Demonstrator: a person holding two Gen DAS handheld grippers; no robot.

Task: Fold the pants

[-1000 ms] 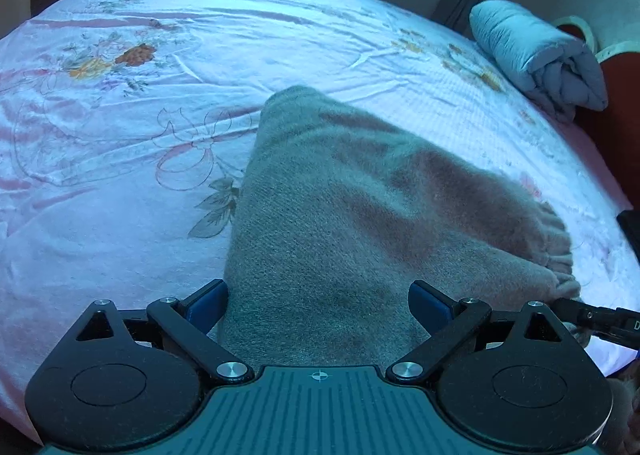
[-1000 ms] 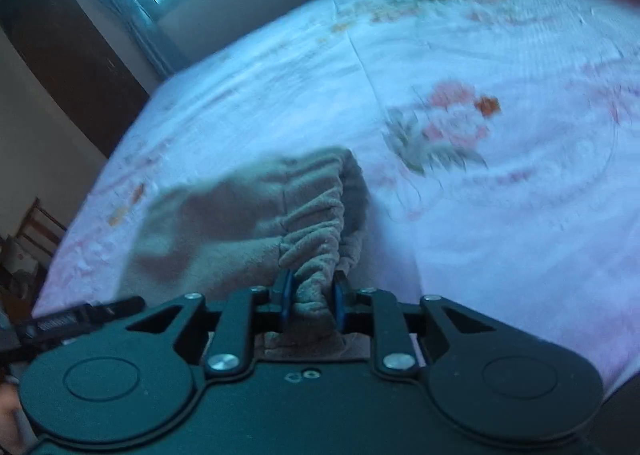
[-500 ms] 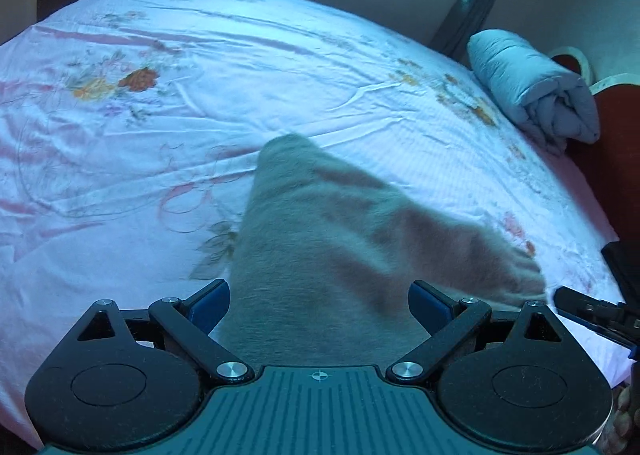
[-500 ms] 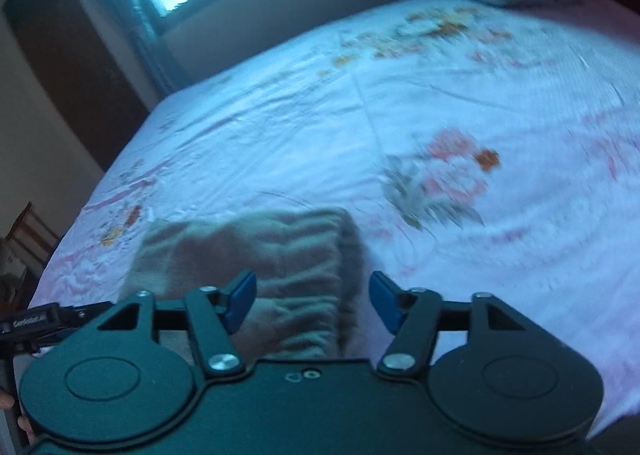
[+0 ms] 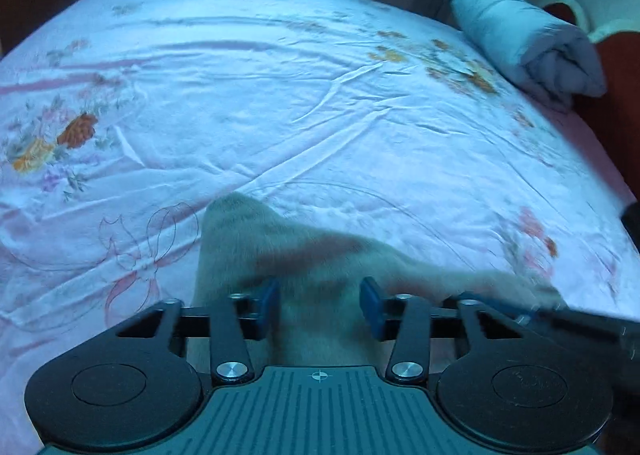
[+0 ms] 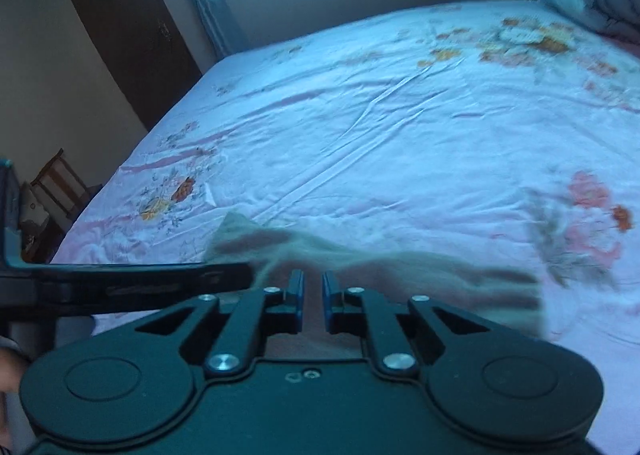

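I have both grippers tilted down over the near edge of the bed (image 5: 320,103), side by side. The pants (image 5: 316,251) lie bunched on the flowered sheet at that near edge, blurred in both views. My left gripper (image 5: 320,305) has its jaws closing, now at a narrow gap with the cloth running between the blue pads; I cannot tell whether they press on it. My right gripper (image 6: 312,295) has its jaws drawn almost together over the cloth; whether any fabric is pinched there I cannot tell. The left gripper's side reaches in from the left of the right view. A rolled quilt (image 5: 528,43) sits at the far right corner.
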